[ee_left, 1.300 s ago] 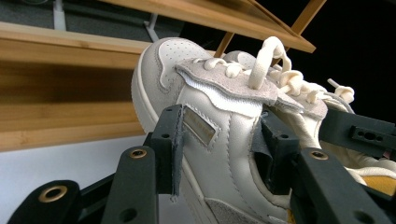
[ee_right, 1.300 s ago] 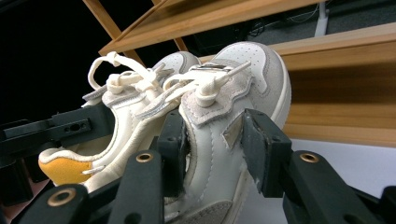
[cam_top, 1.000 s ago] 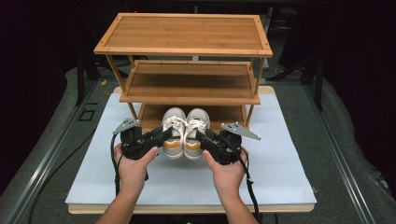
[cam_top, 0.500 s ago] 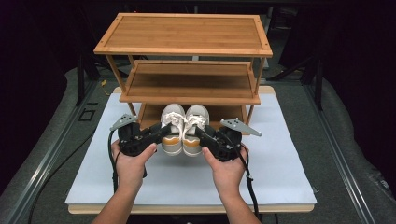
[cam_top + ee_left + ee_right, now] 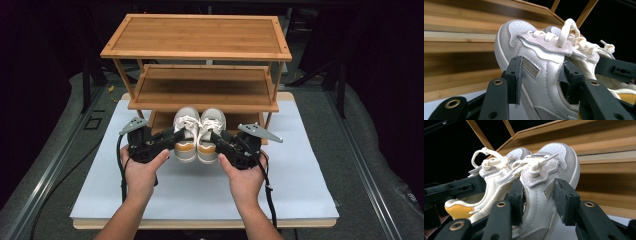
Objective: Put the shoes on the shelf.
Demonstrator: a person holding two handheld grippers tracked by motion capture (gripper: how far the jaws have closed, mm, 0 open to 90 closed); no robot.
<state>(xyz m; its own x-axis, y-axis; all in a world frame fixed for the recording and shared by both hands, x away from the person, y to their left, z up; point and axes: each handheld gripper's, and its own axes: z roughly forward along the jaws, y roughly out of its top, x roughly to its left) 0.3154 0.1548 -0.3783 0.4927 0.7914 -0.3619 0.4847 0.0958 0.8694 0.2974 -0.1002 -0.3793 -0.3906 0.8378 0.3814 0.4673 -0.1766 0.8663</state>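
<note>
My left claw [image 5: 172, 137] grips left shoe [image 5: 186, 134] | right claw [image 5: 217, 138] grips right shoe [image 5: 210, 135] | both just before rack [image 5: 200, 95]'s bottom shelf

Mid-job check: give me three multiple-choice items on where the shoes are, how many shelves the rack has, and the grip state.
1. Where are the two shoes?
A. On the top shelf
B. In front of the lowest shelf, held in the grippers
C. On the floor

2. How many shelves has the wooden rack?
A. Two
B. Three
C. Five

3. The left gripper and right gripper are:
A. Each clamped on a shoe
B. Both empty
C. One empty

1 B: the high view shows them there.
2 B: three boards are stacked.
3 A: pads press each shoe's sides.
</note>
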